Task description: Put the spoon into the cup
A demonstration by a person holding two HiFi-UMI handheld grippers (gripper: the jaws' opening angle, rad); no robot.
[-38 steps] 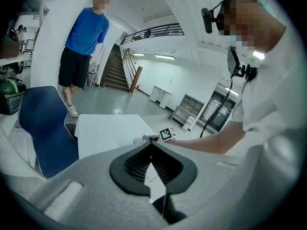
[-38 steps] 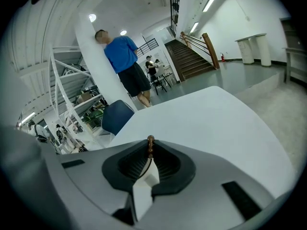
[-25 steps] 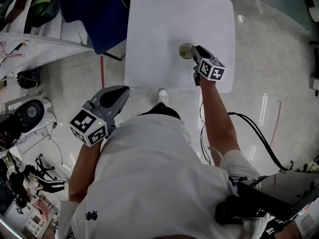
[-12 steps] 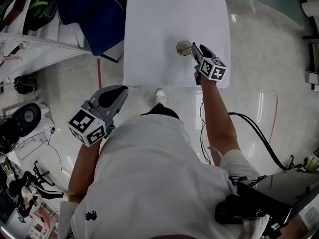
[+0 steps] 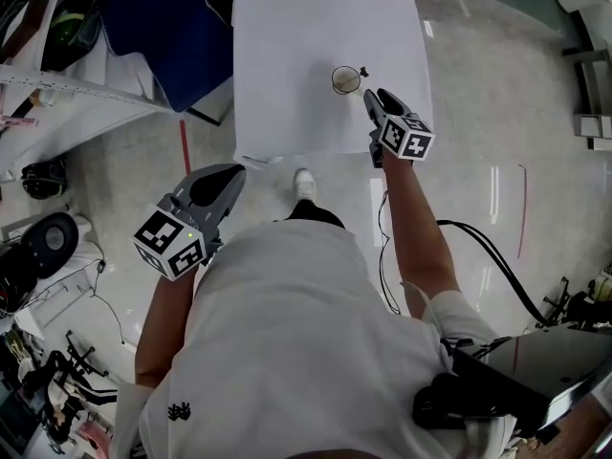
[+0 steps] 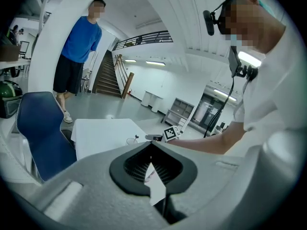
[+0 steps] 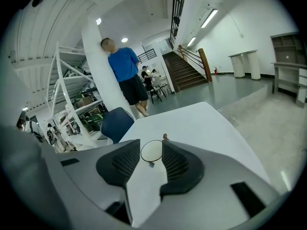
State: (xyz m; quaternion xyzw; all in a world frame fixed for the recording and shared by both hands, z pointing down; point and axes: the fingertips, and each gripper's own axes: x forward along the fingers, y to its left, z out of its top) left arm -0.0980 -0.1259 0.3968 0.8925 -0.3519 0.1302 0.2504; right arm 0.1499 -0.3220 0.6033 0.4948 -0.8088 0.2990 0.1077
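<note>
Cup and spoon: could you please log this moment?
spoon: in cup; cup: on table; right gripper: open, empty, jaws just closing slightly

Spoon [image 5: 363, 71]: only a small dark end shows above the rim of the cup [image 5: 345, 80]; its bowl is too small to tell. Tabletop [image 5: 287, 65]: near right corner partly covered by the right gripper [image 5: 374, 99] in the head view; near edge hidden behind the left gripper [image 6: 152, 145] in the left gripper view. Blue chair [image 5: 172, 36]: cut off by the head view's top edge.
</note>
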